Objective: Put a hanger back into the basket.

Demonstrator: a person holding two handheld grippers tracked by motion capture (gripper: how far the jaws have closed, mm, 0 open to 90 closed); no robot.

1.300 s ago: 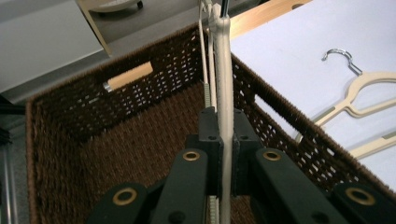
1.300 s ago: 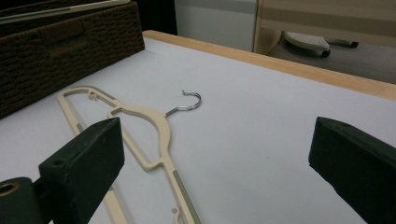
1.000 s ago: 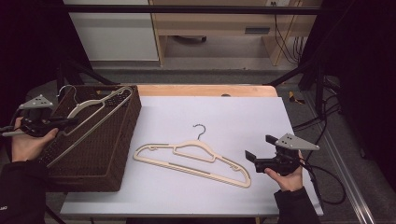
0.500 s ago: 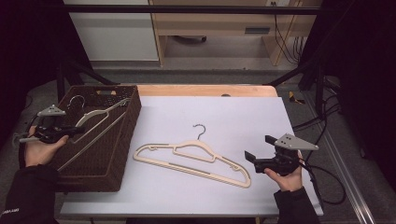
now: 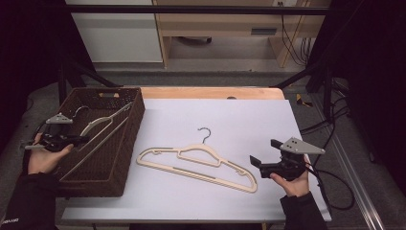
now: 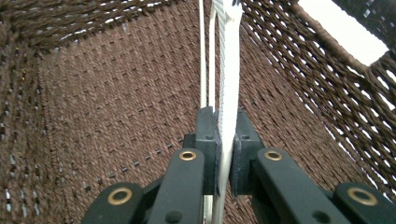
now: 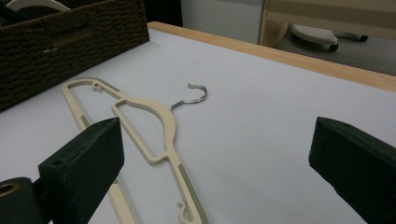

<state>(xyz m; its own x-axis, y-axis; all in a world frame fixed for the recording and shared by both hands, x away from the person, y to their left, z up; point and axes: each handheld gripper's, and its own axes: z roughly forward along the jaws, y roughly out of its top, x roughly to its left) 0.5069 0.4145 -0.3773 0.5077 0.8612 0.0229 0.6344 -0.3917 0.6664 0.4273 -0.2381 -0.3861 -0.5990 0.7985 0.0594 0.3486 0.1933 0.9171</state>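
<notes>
Left gripper (image 6: 224, 140), jaws clamped on a cream hanger (image 6: 229, 70) inside the wicker basket (image 5: 122, 139). Right gripper (image 5: 258, 165), jaws wide apart, empty, beside the second hanger (image 5: 201, 160) flat on the table (image 5: 249, 115).

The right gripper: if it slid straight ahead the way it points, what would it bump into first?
Probably the cream hanger lying on the white table. The right gripper is open and aims roughly at it, though its height above the table is unclear.
</notes>
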